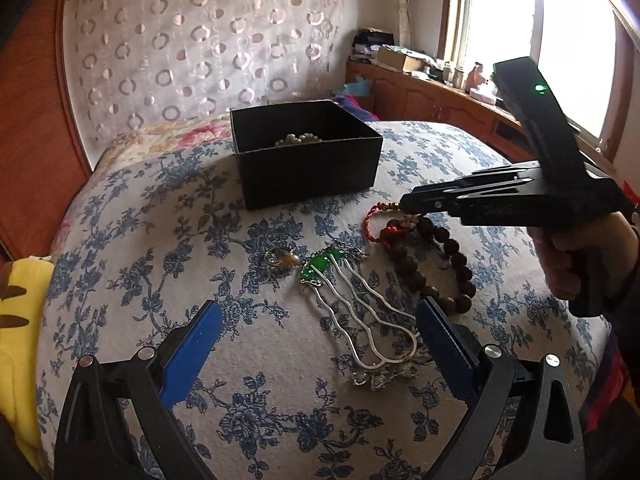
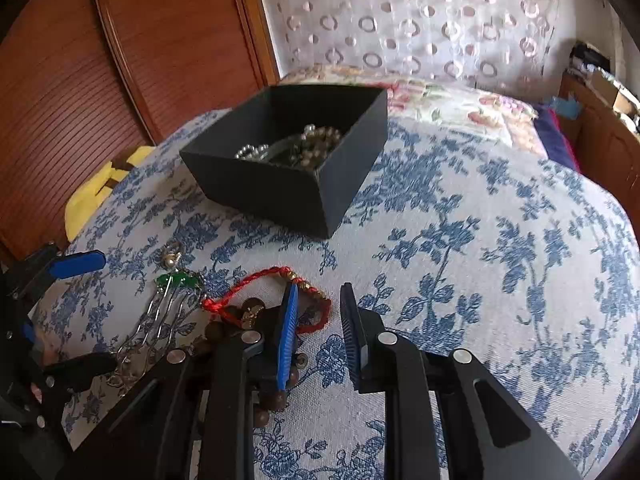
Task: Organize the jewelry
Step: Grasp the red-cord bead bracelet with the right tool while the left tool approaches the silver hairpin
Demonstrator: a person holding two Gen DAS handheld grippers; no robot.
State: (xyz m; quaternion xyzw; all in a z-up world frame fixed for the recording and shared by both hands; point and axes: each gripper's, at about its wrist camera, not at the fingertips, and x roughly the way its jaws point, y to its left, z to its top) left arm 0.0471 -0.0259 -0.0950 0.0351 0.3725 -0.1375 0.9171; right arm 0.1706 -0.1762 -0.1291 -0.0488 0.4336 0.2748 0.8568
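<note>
On the blue-flowered bedspread (image 1: pixel 160 240) stands a black box (image 1: pixel 308 168) (image 2: pixel 260 188) holding pearl and bead strands (image 2: pixel 316 144). In front of it lie a red cord bracelet (image 1: pixel 374 224) (image 2: pixel 240 284), a brown wooden bead bracelet (image 1: pixel 444 264) (image 2: pixel 224 328), a silver hair comb with green stones (image 1: pixel 360 312) (image 2: pixel 160 312) and a small ring with a pearl (image 1: pixel 280 258) (image 2: pixel 172 258). My left gripper (image 1: pixel 318 310) (image 2: pixel 92 316) is wide open, its fingers on either side of the comb. My right gripper (image 2: pixel 320 286) (image 1: pixel 406 204) hangs low over the red cord, narrowly open, with part of the cord between its tips.
A yellow soft toy (image 1: pixel 16 300) (image 2: pixel 92 192) lies at the bed's left edge beside a wooden wardrobe (image 2: pixel 80 80). A lace-covered headboard rises behind the box. A cluttered wooden cabinet (image 1: pixel 420 76) runs under the window. A hand (image 1: pixel 580 260) holds the right gripper.
</note>
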